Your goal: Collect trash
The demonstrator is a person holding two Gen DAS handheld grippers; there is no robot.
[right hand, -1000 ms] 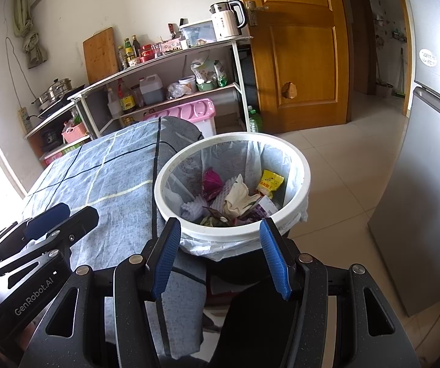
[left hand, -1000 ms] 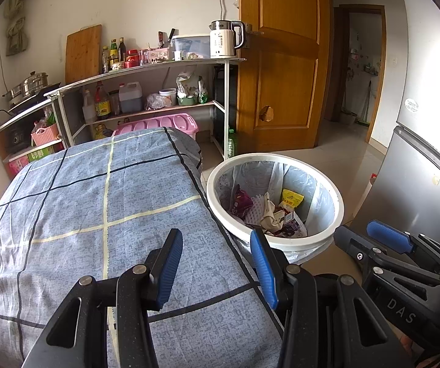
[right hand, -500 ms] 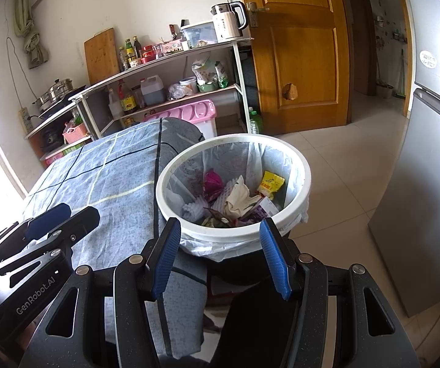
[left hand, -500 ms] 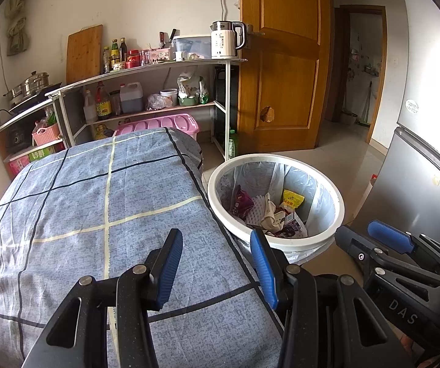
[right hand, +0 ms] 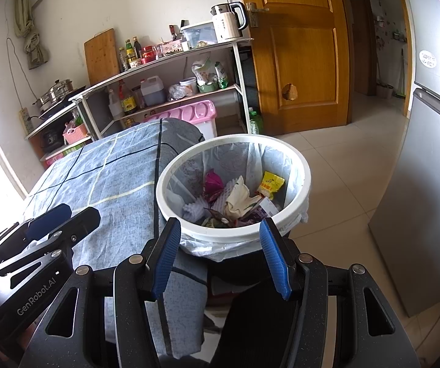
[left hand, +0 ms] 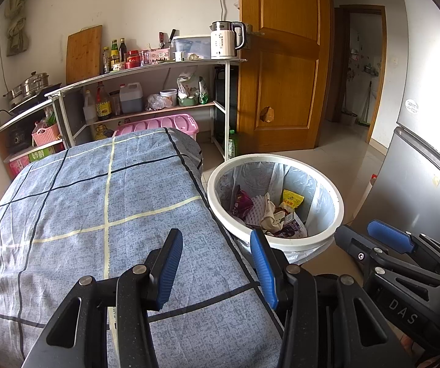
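Left tongs [left hand: 217,263] spread, nothing between them, over the bench [left hand: 82,208] with blue checked cloth. Right tongs [right hand: 220,256] spread, empty, just before the white bin [right hand: 293,156]. Trash [right hand: 235,197] lies inside the bin, beside the bench.

The checked cloth [left hand: 103,202] is mottled blue-grey, crossed by cream and black lines. The round plastic bin [right hand: 293,156] has a white rim and pale translucent liner, holding a yellow packet [right hand: 270,184] and magenta wrapper [right hand: 212,182]. Both grippers' pads [right hand: 166,257] are blue on black.

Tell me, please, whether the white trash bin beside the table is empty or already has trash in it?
It has trash: the white trash bin holds wrappers and crumpled paper over its lined bottom.
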